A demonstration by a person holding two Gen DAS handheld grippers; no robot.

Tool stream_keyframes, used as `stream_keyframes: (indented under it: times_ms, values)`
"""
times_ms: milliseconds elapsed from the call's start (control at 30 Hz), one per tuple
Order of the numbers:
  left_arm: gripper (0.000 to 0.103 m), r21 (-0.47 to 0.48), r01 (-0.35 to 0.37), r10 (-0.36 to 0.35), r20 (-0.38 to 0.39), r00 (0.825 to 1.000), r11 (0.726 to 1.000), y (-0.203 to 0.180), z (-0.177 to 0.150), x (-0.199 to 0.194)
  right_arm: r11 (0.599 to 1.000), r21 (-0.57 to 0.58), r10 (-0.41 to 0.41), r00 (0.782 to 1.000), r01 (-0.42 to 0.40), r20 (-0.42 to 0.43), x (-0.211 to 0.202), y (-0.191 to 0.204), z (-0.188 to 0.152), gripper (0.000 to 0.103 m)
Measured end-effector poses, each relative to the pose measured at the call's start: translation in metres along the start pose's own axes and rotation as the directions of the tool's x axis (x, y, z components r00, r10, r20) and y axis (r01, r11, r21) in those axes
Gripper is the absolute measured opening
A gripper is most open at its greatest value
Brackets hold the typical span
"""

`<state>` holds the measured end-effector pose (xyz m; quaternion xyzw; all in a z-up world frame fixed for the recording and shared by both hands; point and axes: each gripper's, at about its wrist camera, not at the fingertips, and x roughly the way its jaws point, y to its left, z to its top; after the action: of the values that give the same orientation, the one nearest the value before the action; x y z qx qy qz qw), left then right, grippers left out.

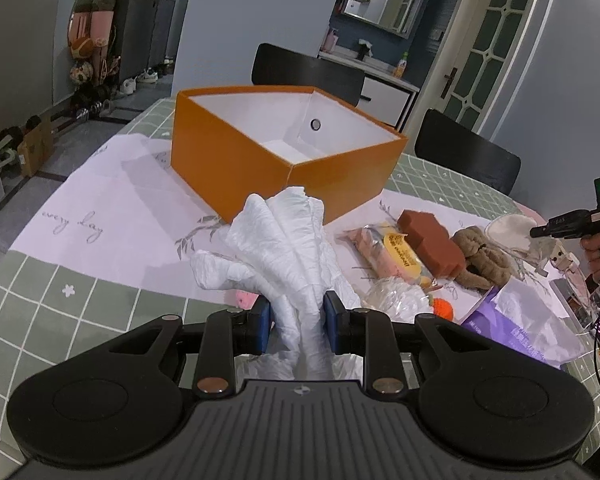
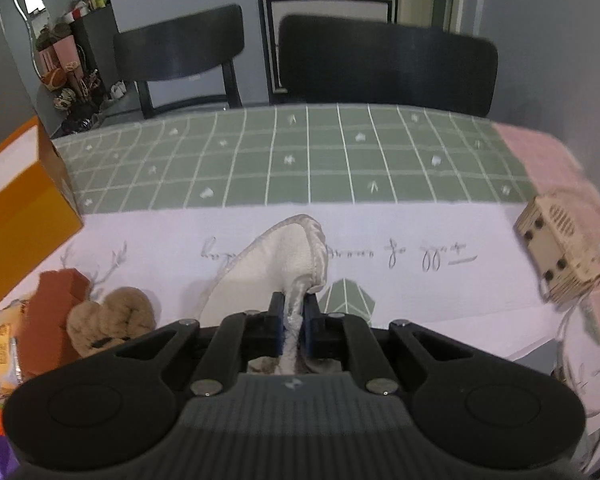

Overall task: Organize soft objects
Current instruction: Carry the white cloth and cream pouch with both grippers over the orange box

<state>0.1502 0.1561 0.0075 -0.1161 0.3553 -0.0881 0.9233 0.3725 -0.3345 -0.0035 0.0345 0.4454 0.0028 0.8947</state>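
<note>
**Two soft items gripped above a cluttered table**

A crumpled white cloth [image 1: 284, 256] is seen pinched between the blue pads of the left gripper [image 1: 297, 320], its folds bunched upward in front of an open orange box [image 1: 236, 160]; the box, white inside, is set on a pale printed mat [image 1: 100, 208] laid over a green checked tablecloth [image 2: 300, 160]. In the right wrist view, a cream quilted pad [image 2: 276, 264] with a satin edge is clamped at its rim by the right gripper [image 2: 294, 320], the jaws pressed closely on the fabric; the pad is held tilted above the mat. To the right of the box, a row of soft things is laid out on the mat: a wrapped yellow-labelled packet [image 1: 392, 256], a red-brown foam block [image 1: 432, 240] and a tan plush toy [image 1: 480, 256], the three touching or just beside one another; a purple packet [image 1: 512, 332] is seen nearer the camera. A small wooden box [image 2: 560, 256] is shown near the table's right edge; two black chairs [image 2: 384, 64] are drawn up at the far side.
</note>
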Motion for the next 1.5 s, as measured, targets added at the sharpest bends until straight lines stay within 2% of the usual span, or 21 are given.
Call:
stream_keyframes:
  times_ms: [433,700,867,1200,1500]
  values:
    - [0.030,0.020,0.036,-0.037,0.045,0.998,0.999,-0.004,0.001,-0.029,0.992,-0.122,0.031,0.995,-0.020,0.090,-0.091,0.041,-0.002,0.007]
    - [0.031,0.027,0.042,-0.044,0.063,0.997,0.999,0.000,-0.005,-0.045,0.980,-0.191,0.082,0.990,-0.059,0.111,-0.136,0.079,-0.019,0.007]
    - [0.031,0.051,0.047,-0.050,0.058,0.997,0.998,-0.003,-0.004,-0.047,0.971,-0.209,0.141,0.984,-0.116,0.110,-0.150,0.105,-0.037,0.007]
    - [0.031,0.129,0.048,-0.059,0.079,0.995,0.990,-0.019,0.017,-0.045,0.922,-0.307,0.270,0.960,-0.234,0.076,-0.171,0.167,-0.050,0.007]
    - [0.031,0.204,0.058,-0.076,0.082,0.994,0.977,-0.035,0.057,-0.027,0.860,-0.403,0.363,0.931,-0.313,0.051,-0.184,0.239,-0.040,0.007]
